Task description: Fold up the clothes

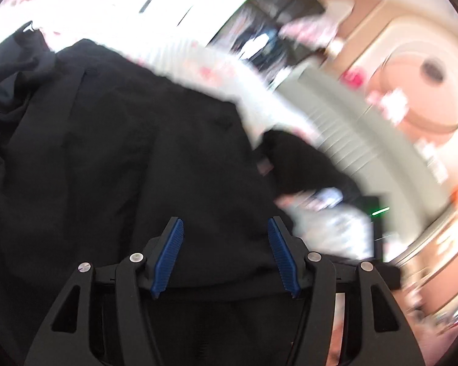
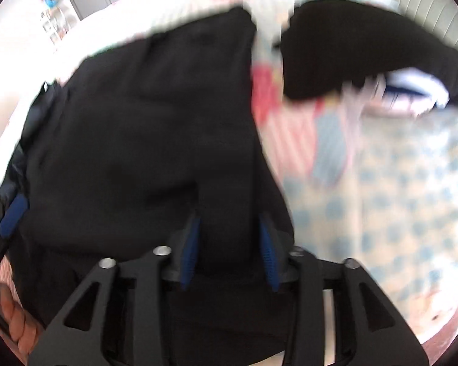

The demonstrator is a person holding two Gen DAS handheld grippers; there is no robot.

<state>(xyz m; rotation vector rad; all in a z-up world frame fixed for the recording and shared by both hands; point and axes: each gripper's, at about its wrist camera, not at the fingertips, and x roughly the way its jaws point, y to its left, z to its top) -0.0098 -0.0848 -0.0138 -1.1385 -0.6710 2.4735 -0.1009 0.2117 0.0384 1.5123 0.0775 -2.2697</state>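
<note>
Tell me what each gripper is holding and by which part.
The right gripper has a raised fold of the black garment between its fingers; whether they pinch it cannot be told. The left gripper stands open over it, holding nothing.

Black garment (image 2: 143,140) crowds both views; patterned bedding (image 2: 397,201) beside it lies bare

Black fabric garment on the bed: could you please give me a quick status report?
Left tongs open above black fabric garment. Right tongs straddle a raised fold; grip unclear. Nothing obstructing.
</note>
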